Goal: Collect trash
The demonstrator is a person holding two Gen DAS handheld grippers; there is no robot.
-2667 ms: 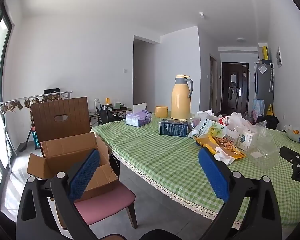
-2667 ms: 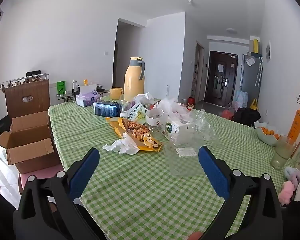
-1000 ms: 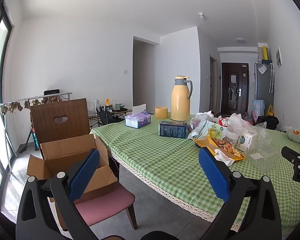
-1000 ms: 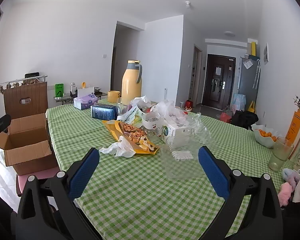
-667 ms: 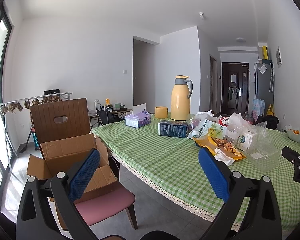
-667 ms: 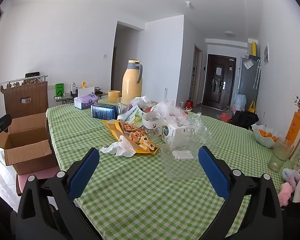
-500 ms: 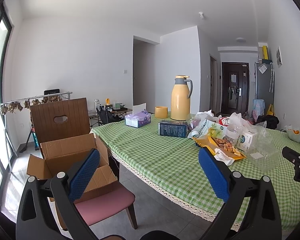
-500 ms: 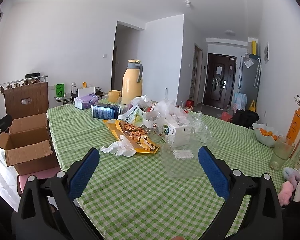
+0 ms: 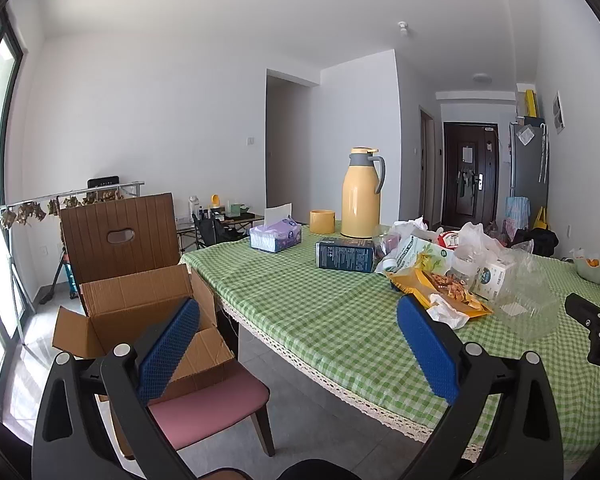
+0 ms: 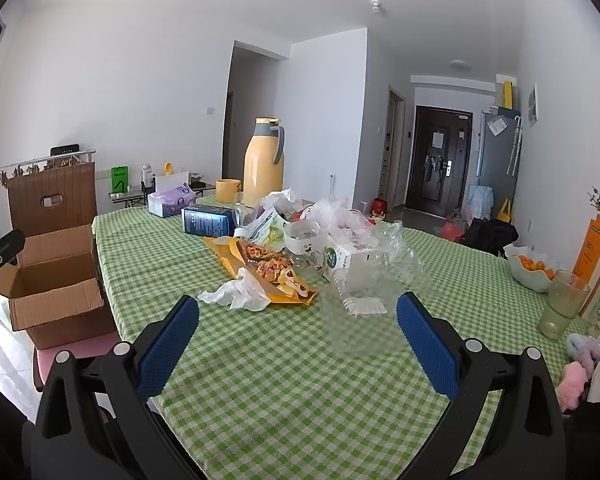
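— Both claws spread wide and empty: left gripper [image 9: 298, 346] out past the table edge, over the cardboard box [image 9: 140, 320] on the pink chair [image 9: 208, 408]; right gripper [image 10: 298, 344] low over the green checked tablecloth [image 10: 284, 380].

— And the trash?

— Heaped mid-table: crumpled white tissue [image 10: 238, 292] nearest, touching the orange snack bag [image 10: 268, 268]; clear plastic clamshell [image 10: 364, 320] just beside; white carton [image 10: 348, 260] behind.

— Likely trouble?

— Flimsy stuff, probably. Squeezing the clamshell could crush it or pop it sideways. Lifting the snack bag by one corner might spill whatever remains inside. Could also snag the tablecloth along with the tissue.

— Anything to spare?

— Yellow thermos [image 10: 264, 164], tissue box [image 10: 172, 200], glass [image 10: 560, 304]: not trash, by the look.
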